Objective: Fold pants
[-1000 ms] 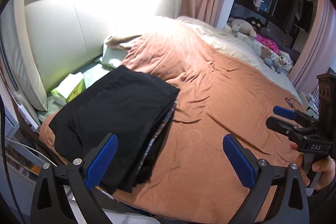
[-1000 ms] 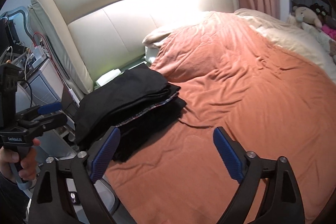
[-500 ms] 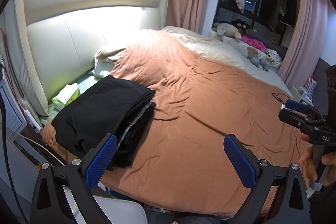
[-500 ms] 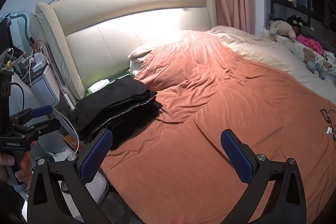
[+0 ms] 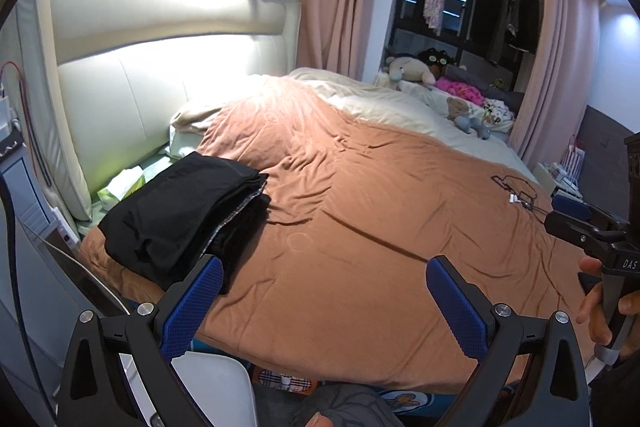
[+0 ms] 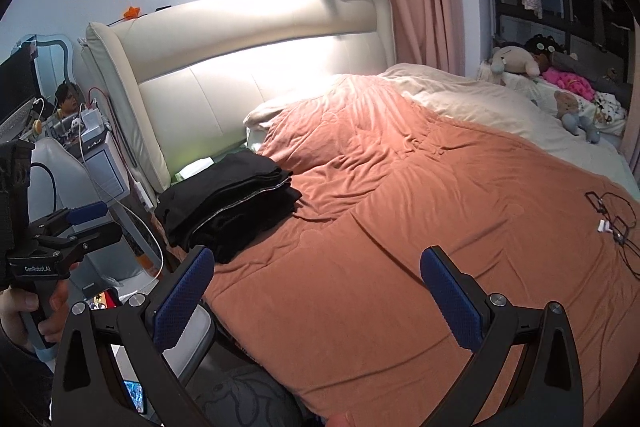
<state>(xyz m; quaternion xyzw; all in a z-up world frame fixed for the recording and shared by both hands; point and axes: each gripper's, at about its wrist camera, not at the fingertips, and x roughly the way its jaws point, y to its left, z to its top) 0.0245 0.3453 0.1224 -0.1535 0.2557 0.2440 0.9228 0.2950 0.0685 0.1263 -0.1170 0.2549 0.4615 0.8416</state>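
A stack of folded black pants [image 5: 184, 215] lies on the near left corner of the bed, on the orange-brown blanket [image 5: 360, 219]; it also shows in the right wrist view [image 6: 232, 199]. A patterned edge shows between the layers. My left gripper [image 5: 320, 287] is open and empty, held back from the bed edge, right of the stack. My right gripper [image 6: 316, 279] is open and empty, also off the bed edge. Each gripper shows in the other's view: the right one at the right edge [image 5: 588, 227], the left one at the left edge [image 6: 72, 227].
A cream padded headboard [image 6: 256, 67] stands behind the stack. A tangled black cable [image 5: 516, 191] lies on the blanket at the right. Stuffed toys [image 5: 412, 71] sit at the far side by the window. A white chair [image 5: 216, 383] and a bedside unit [image 6: 100, 163] are at the left.
Both grippers have pulled back and up from the bed, so the folded stack looks smaller and farther. Both stay open. The stack has not moved.
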